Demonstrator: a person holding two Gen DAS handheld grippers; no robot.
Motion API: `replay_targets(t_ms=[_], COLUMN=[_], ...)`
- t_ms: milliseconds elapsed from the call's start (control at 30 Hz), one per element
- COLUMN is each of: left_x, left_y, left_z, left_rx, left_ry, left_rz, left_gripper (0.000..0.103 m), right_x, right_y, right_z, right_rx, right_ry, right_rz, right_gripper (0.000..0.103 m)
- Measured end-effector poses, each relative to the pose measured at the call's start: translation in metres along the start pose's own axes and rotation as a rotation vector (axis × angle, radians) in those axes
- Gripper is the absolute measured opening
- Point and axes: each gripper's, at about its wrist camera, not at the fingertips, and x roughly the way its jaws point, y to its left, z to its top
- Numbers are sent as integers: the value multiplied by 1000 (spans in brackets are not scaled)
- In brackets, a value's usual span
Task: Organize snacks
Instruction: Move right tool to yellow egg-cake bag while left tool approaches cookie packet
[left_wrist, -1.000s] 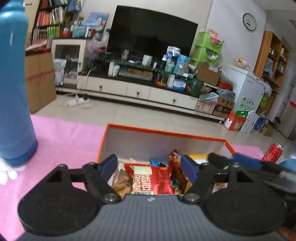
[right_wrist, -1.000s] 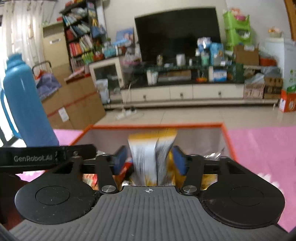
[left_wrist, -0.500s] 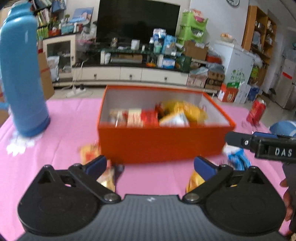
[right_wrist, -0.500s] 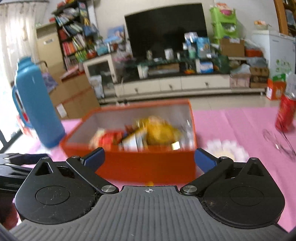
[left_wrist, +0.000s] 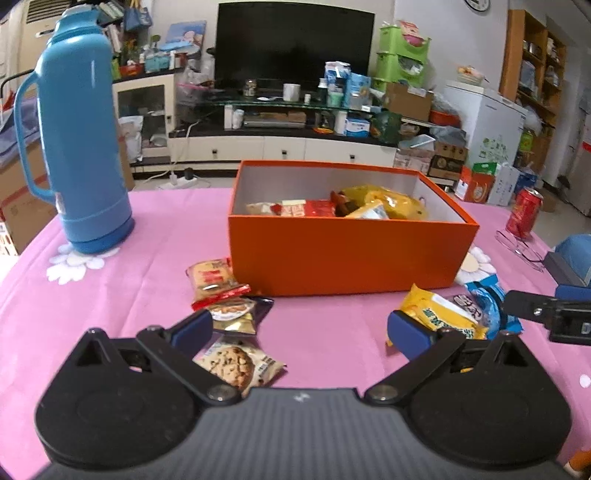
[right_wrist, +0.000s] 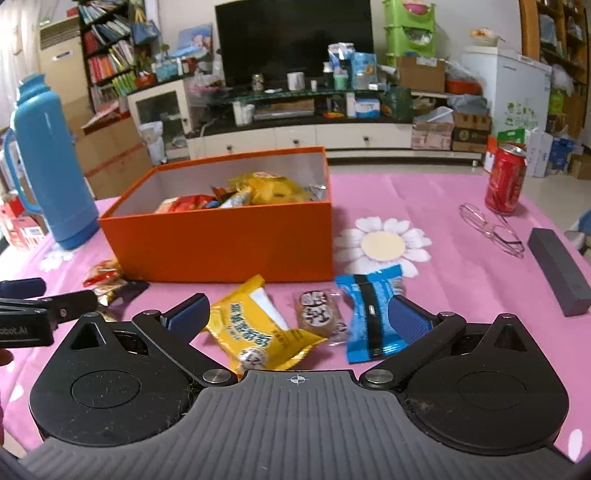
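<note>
An orange box (left_wrist: 347, 254) (right_wrist: 221, 243) on the pink tablecloth holds several snack packets. My left gripper (left_wrist: 299, 328) is open and empty, low over the cloth in front of the box. A cookie packet (left_wrist: 236, 363), a dark packet (left_wrist: 236, 310) and a red packet (left_wrist: 214, 278) lie by its left finger. My right gripper (right_wrist: 297, 314) is open and empty. A yellow packet (right_wrist: 258, 332) (left_wrist: 439, 312), a small clear-wrapped biscuit (right_wrist: 319, 314) and a blue packet (right_wrist: 371, 314) (left_wrist: 487, 302) lie between its fingers.
A tall blue thermos (left_wrist: 77, 147) (right_wrist: 48, 162) stands left of the box. A red can (right_wrist: 504, 179) (left_wrist: 524, 214), glasses (right_wrist: 491, 229) and a dark grey block (right_wrist: 557, 271) lie on the right. A white flower print (right_wrist: 382, 243) marks the cloth.
Both grippers have pulled back from over the box and dropped towards the near cloth. The right gripper let go of its yellow packet into the box and opened wide; the left opened wider.
</note>
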Motion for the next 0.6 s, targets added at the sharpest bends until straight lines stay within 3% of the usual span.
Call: replay_targets(t_ms=[167,333,533,600], left_x=[7,17,32,36], left_y=[8,13,20,27], left_z=[0,-4,-8,-7], left_rx=[-12,-15,-2,-16], left_ry=[7,42,70,83], left_rz=[31,29,65,84], left_gripper=[100,100,100,100], right_x=[0,21,65,79], right_y=[-9,-12,10,20], right_z=[0,-7,-16,-18], right_rx=[22,57,-44,-70], right_ry=[-34,9,83,103], right_rz=[44,112,110,152], right_gripper=[93,93,93,93])
